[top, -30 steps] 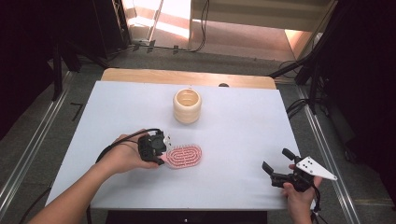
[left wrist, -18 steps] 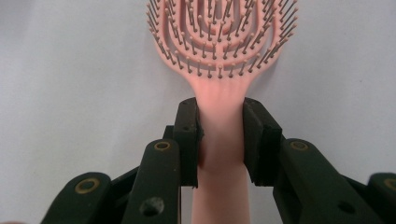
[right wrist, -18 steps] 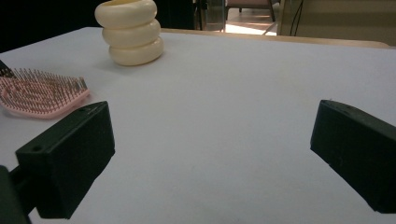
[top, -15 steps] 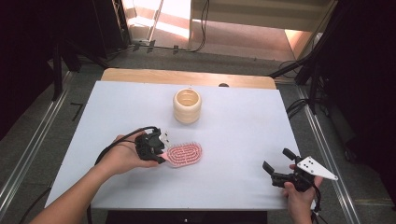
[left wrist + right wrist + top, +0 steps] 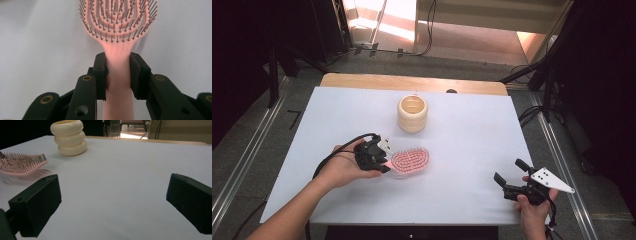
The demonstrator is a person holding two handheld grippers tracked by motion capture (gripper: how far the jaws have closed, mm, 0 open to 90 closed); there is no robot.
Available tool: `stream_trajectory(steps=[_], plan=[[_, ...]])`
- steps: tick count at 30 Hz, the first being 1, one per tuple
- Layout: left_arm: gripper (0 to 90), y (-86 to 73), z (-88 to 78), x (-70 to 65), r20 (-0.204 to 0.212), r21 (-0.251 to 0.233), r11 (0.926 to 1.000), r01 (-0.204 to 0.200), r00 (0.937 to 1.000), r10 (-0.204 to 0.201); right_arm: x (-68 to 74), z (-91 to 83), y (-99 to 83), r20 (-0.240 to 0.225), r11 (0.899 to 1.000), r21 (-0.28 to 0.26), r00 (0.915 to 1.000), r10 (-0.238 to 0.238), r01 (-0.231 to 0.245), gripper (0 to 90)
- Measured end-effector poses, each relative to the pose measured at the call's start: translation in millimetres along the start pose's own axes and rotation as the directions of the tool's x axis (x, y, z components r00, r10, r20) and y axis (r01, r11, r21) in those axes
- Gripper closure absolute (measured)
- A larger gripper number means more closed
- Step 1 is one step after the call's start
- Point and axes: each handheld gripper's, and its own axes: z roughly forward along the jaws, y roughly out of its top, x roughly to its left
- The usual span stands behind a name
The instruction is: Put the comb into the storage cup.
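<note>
I have the left tool point(image 5: 382, 156) clamped on the handle of the pink plastic paddle hairbrush point(image 5: 410, 161); in the left gripper view both pads press flat against the sides of that handle point(image 5: 117, 75), just behind where it widens into the bristled head. The brush sits at the near-left of the cream ribbed cup point(image 5: 412, 113), well apart from it, bristles up. In the right gripper view I read the head as slightly off the white surface point(image 5: 472, 135), with a soft shadow beneath it, though I can't be certain.

What matters for my next move is the brush's long axis. It runs out of the left tool toward the right and a little away from me, so the head leads and the handle trails in my grip. The cup stands beyond that head, farther from me and mouth up. To carry the brush there, I judge I must swing the axis round toward the cup.

My right tool point(image 5: 512, 179) hangs far to the cup's near-right, jaws wide apart around nothing, much farther from the brush than the left.
</note>
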Motion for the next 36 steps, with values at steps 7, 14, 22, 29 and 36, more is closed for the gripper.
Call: stream_trajectory(steps=[7,14,22,29,36], plan=[[70.8,-2.3,0.5,-4.4,-0.022,-0.077,0.9968,0.018,0.9996,-0.02,0.9,-1.2,1.4,0.0,1.0,0.0,1.0,-0.003,0.003,0.0],[70.8,-5.7,1.0,-4.3,-0.024,-0.14,0.9893,0.04,0.9987,-0.044,4.2,-1.4,3.4,-0.007,1.0,-0.002,1.0,0.007,-0.007,0.0],[70.8,-7.1,1.5,-5.6,-0.038,-0.204,0.9779,0.045,0.9979,-0.054,15.3,0.6,11.7,-0.037,1.0,-0.013,0.9992,0.016,-0.017,0.0],[70.8,-3.3,-0.2,-9.6,-0.043,-0.246,0.9686,0.034,0.998,-0.046,27.4,9.2,25.1,-0.051,0.999,-0.007,0.9974,0.051,-0.052,0.0],[70.8,-0.6,-5.0,-13.1,-0.058,-0.319,0.9468,0.039,0.9964,-0.061,41.6,19.5,39.9,-0.094,0.999,-0.011,0.9949,0.037,-0.038,0.0]])
